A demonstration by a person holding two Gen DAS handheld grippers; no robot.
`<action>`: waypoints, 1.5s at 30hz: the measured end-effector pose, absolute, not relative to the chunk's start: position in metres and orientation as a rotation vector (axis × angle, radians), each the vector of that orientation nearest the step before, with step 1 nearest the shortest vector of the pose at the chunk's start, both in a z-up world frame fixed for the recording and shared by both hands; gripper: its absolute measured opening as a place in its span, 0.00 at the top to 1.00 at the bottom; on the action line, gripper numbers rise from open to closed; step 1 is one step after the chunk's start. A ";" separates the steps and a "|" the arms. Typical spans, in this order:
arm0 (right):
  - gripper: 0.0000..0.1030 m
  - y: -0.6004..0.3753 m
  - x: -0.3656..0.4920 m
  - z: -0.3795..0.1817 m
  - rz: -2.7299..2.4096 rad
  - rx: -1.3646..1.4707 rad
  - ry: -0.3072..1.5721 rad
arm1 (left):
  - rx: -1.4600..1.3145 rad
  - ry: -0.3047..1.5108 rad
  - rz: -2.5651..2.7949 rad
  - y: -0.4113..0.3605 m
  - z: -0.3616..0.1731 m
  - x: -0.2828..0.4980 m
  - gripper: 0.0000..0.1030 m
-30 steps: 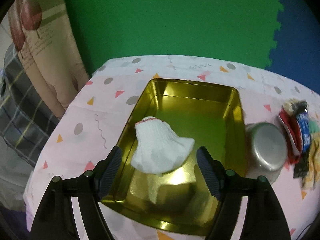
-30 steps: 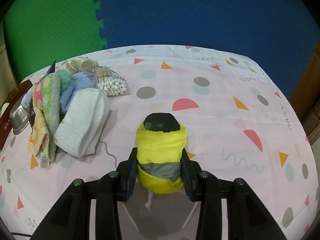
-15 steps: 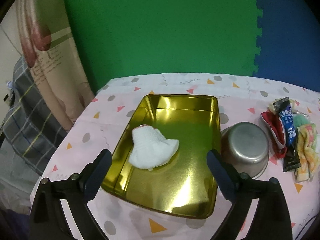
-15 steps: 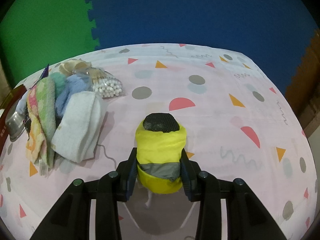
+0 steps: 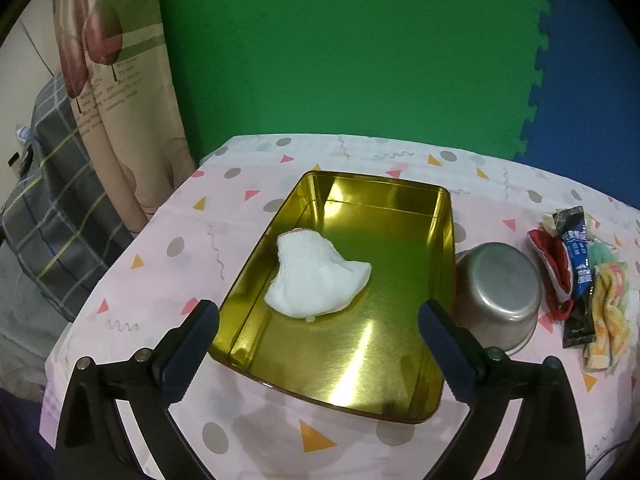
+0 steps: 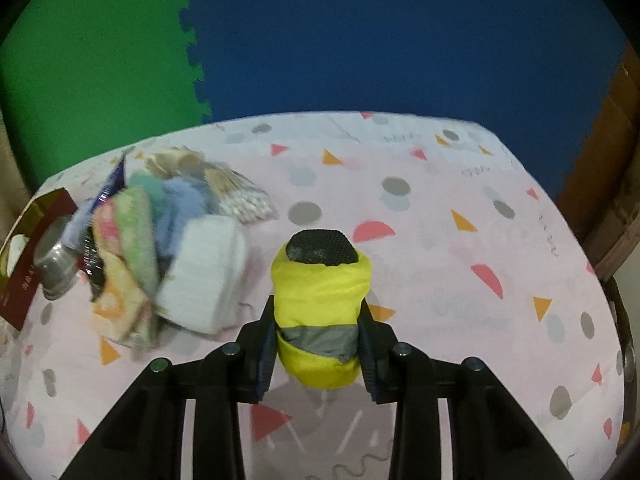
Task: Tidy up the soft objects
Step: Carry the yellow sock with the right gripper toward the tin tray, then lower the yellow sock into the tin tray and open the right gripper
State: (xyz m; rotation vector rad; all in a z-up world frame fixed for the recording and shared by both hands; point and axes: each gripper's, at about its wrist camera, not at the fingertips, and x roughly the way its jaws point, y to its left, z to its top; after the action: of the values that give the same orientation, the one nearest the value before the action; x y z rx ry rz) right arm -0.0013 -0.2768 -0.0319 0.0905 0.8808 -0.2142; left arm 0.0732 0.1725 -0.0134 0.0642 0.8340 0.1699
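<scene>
Yellow bundle: rolled yellow fabric pouch [image 6: 320, 312] with a grey band and black mesh end, clamped in the right gripper [image 6: 318, 350]; its jaws have just been squeezing tighter on it.
Left gripper [image 5: 318, 334]: jaws wide apart after just spreading, nothing between them, hanging over the near end of the tin.
White sock [image 5: 314, 276]: folded white knit thing lying loose inside the shiny gold rectangular tin [image 5: 404, 360].
Next to the tin: upturned steel bowl [image 5: 496, 294].
Soft pile [image 6: 160, 256]: towels and cloths heaped left of the bundle on the pink patterned tablecloth [image 6: 460, 264], kinda blurry.
</scene>
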 end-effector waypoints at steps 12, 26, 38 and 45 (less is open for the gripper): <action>0.66 -0.169 0.025 0.014 0.023 0.028 0.822 | 0.034 0.854 0.240 0.208 -0.010 0.072 0.02; 0.66 0.013 0.060 0.016 0.382 -0.119 0.824 | -0.043 0.892 0.380 0.269 -0.019 0.070 0.02; 0.66 0.110 0.081 -0.015 0.517 -0.250 0.889 | -0.100 0.903 0.402 0.292 -0.024 0.069 0.02; 0.66 0.126 0.092 -0.032 0.520 -0.298 0.925 | -0.148 0.908 0.404 0.303 -0.027 0.068 0.02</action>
State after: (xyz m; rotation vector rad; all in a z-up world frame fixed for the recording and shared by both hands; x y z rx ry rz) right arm 0.0925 0.1263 -0.0317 -0.2978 0.9252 0.5202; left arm 0.0685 0.3029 -0.0272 -0.1480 0.9080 0.4044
